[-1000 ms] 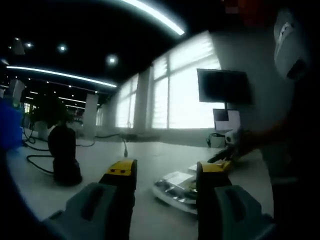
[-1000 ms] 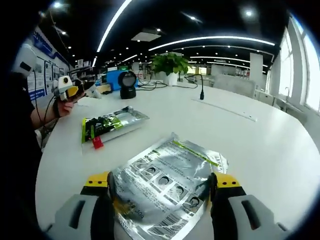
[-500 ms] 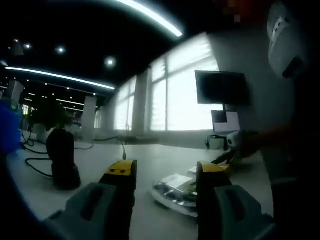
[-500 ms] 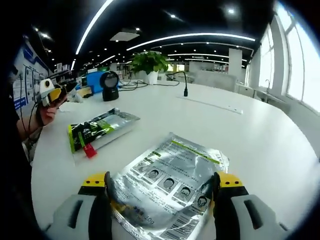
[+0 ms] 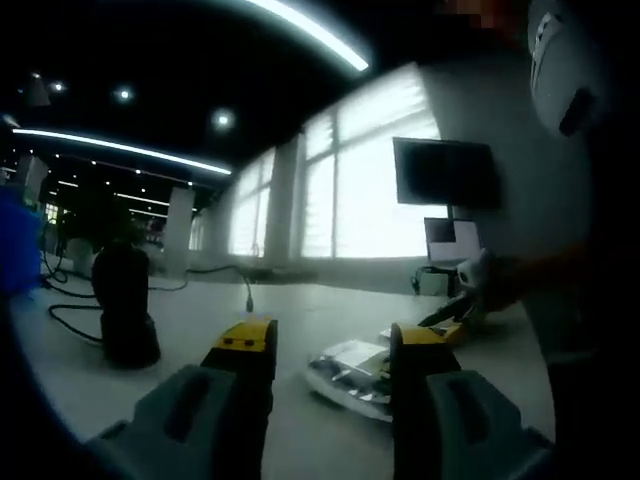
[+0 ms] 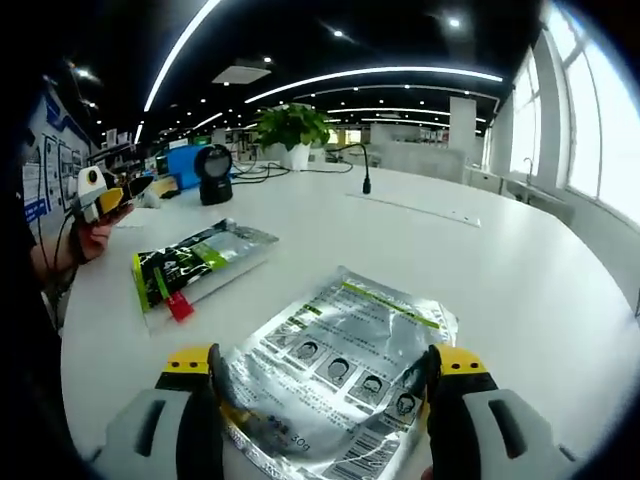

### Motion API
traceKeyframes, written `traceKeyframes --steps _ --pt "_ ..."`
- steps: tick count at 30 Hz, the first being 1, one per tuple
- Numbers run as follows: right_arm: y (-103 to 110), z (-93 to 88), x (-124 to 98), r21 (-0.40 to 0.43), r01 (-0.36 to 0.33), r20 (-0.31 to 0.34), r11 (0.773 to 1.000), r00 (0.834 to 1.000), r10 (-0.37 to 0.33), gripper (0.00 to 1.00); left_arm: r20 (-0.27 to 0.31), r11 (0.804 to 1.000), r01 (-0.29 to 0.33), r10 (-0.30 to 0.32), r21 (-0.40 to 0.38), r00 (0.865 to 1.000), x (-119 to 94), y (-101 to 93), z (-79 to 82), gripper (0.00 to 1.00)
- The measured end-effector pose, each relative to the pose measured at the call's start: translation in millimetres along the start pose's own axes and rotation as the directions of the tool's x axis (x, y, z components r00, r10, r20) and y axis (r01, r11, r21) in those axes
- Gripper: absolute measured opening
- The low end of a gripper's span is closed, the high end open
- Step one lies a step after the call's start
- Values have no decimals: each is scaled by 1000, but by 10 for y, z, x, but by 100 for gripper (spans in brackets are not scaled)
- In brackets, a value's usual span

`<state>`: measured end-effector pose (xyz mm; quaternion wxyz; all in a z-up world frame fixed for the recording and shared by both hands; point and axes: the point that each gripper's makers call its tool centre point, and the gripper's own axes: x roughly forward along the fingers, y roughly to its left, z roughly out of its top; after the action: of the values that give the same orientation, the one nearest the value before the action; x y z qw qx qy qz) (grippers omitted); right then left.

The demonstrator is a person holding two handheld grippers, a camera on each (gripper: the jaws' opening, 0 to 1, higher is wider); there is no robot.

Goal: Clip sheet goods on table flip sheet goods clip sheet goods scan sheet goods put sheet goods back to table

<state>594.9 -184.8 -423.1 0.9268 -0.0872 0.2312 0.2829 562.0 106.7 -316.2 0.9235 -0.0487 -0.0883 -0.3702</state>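
Note:
A silver foil packet (image 6: pixel 345 360) with printed portraits lies on the white table (image 6: pixel 520 270). Its near end sits between the jaws of my right gripper (image 6: pixel 325 365), which is open, and its side edges reach both fingers. A second packet, green and black with a red tag (image 6: pixel 195 265), lies farther left. My left gripper (image 5: pixel 332 345) is open with nothing between its fingers and hovers low over the table; beyond its jaws lies the silver packet (image 5: pixel 350 368). In the right gripper view a hand holds the left gripper (image 6: pixel 100 192) at the far left.
A black stand scanner (image 6: pixel 213 172) stands at the back of the table beside a blue box (image 6: pixel 183 165), with a potted plant (image 6: pixel 290 130) and a gooseneck microphone (image 6: pixel 363 170) behind. The scanner (image 5: pixel 125 310) appears left of my left jaws. A person's dark body (image 5: pixel 590 300) is on the right.
Both views have shifted slightly with the hands. The silver packet stays between the right jaws and the left gripper stays open over the table.

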Motion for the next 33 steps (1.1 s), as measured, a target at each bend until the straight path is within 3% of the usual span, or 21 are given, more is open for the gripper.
traceKeyframes --steps 2,4,5,8,11,17,21,33 --pt "-9 22 3 9 4 -5 1000 1000 -4 78 -6 1000 2 -2 15 1000 -2 -9 -6 38" --pt "5 155 -16 70 -2 64 998 998 -2 67 -13 1000 1 -1 22 1000 0 -15 -8 38" --pt "5 224 -27 110 -4 95 994 995 -6 67 -15 1000 1 0 29 1000 -1 -17 -8 38" --pt "25 260 -29 70 -15 88 997 996 9 72 -27 1000 5 -4 28 1000 -9 -32 -28 35" --pt "48 205 0 -48 -11 40 999 999 13 71 -49 1000 7 -6 15 999 2 -36 -84 29" --pt "22 282 -12 -26 -8 75 1000 997 10 70 -58 999 18 -15 44 998 11 -59 -114 32" --pt "-26 344 -44 -29 3 96 1000 995 0 68 -65 995 38 -32 92 997 17 -122 -129 41" --pt "-113 370 -109 -52 6 98 999 995 -1 67 -125 995 44 -32 90 992 33 -150 -232 40"
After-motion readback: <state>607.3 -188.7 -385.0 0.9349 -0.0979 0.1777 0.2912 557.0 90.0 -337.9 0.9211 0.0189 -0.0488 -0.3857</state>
